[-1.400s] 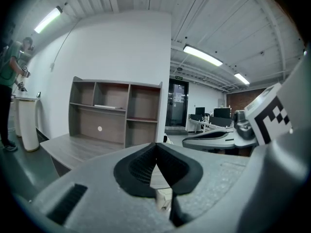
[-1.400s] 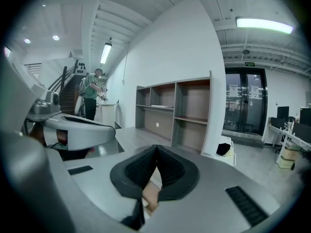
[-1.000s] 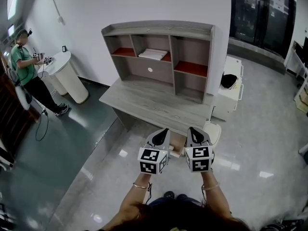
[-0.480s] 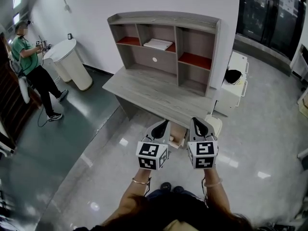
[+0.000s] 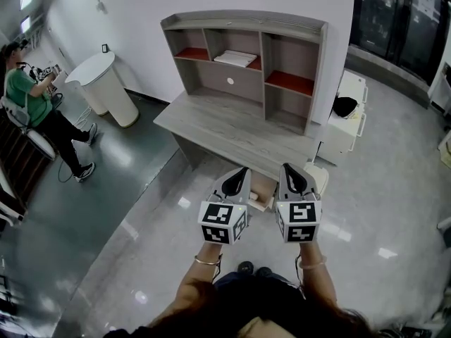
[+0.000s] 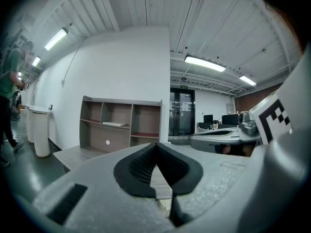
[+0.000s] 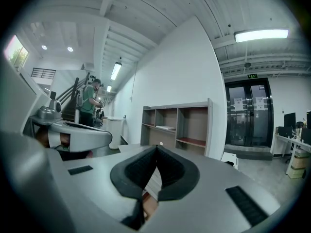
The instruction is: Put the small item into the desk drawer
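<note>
A person in green (image 5: 28, 94) is standing far left by a white round stand (image 5: 106, 83), having drifted toward the frame's edge over the past second. The grey wooden table (image 5: 225, 129) and its shelf unit (image 5: 296, 48) are now sitting slightly higher and fuller in my head view than a second ago. My two claws have barely shifted. That suggests I am only settling in front of the table, not yet placing anything.

In the shelf unit, the upper middle compartment is holding a flat white stack (image 5: 236, 58). The red-floored compartments beside it are looking bare.

My left claw (image 5: 242, 172) is hovering with its pads pressed together and nothing between them. Just beyond it, the light wooden drawer (image 5: 262, 189) is standing open under the table edge. My claws are covering most of it, so I cannot tell what is inside. My right claw (image 5: 287, 169) is likewise closed and empty.

The small item is not showing anywhere I can make out. Far right, a white cabinet (image 5: 342, 136) is carrying a black object (image 5: 345, 106).
</note>
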The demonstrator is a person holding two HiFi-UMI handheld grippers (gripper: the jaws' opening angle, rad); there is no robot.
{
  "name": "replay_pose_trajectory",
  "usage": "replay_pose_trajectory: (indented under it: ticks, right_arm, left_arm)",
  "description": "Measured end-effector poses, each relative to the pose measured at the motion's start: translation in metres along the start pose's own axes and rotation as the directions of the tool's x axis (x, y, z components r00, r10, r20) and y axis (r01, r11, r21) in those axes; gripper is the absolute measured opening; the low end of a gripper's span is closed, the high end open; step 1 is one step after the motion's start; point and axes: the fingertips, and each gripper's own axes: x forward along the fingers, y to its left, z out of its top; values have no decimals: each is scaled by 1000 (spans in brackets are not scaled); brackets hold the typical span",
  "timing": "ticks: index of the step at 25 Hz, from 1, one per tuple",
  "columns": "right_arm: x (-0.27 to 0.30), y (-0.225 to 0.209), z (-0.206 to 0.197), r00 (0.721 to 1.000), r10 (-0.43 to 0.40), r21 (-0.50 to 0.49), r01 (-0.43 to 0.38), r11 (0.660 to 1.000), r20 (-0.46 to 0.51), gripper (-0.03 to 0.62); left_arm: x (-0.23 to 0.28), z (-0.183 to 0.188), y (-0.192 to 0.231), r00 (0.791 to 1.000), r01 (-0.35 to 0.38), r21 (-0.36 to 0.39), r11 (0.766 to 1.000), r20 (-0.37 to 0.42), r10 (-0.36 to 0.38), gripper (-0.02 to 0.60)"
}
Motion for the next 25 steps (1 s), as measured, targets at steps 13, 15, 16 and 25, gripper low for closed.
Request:
replay_pose_trajectory:
  ticks: [13,15,16,25]
  right_arm:
    - [-3,0,-7,999,-39,29,39,999,-18,2]
    - [-3,0,-8,999,-42,37,43,998,-22,2]
    - [-3,-1,-8,999,-44,40,45,998,-22,2]
    - [-8,1,-5,998,-54,44,55,998,-16,2]
  left_arm:
    - [-13,-2,9,1000,1,-1,1000,-4,-1,15]
    - [-14,-1,10,1000,5,-1,1000,-1,-5,15]
    - [-14,0,10,1000,7,0,1000,-1,-7,15]
    - [-18,7,13,1000,10,9,1000,10,-10,15]
